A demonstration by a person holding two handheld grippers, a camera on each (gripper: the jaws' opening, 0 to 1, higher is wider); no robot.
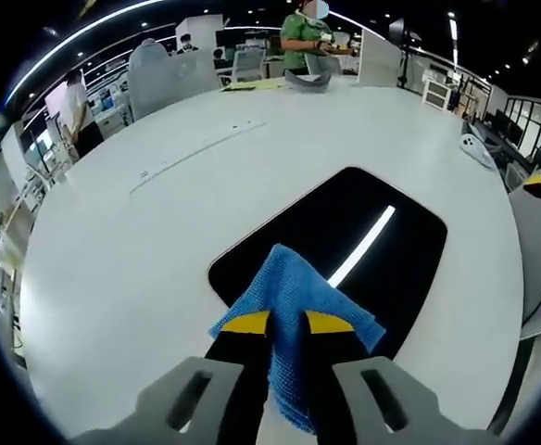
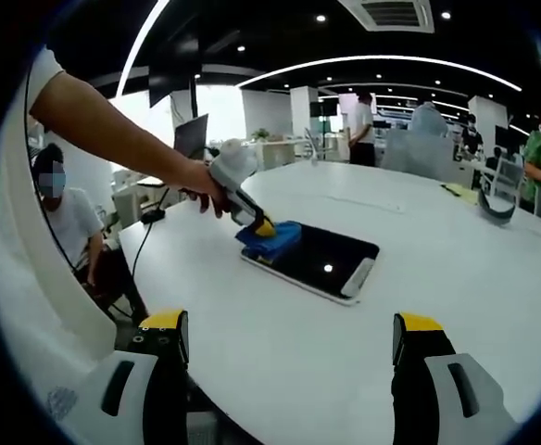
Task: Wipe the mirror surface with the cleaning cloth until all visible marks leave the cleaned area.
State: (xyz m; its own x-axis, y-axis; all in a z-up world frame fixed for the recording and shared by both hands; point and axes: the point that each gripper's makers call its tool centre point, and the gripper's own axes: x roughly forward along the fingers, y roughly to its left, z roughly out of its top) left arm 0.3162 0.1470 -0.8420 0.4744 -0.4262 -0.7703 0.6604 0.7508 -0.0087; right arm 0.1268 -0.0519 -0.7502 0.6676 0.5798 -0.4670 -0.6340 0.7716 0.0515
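A dark rectangular mirror (image 1: 363,232) lies flat on the white table (image 1: 159,232), reflecting a ceiling light strip. My left gripper (image 1: 288,324) is shut on a blue cleaning cloth (image 1: 294,287), which rests over the mirror's near corner. From the right gripper view, the same mirror (image 2: 321,260) lies mid-table with the blue cloth (image 2: 272,234) at its left end, held by the left gripper (image 2: 263,226) in a person's hand. My right gripper (image 2: 289,338) stands open above the table's near part, well short of the mirror, with nothing between its jaws.
A grey object (image 1: 308,82) and yellow papers (image 1: 252,84) lie at the table's far edge. A white item (image 1: 479,150) sits at the right edge. People stand and sit around; one person (image 2: 67,227) sits by the table's left side. A cable (image 2: 145,243) hangs there.
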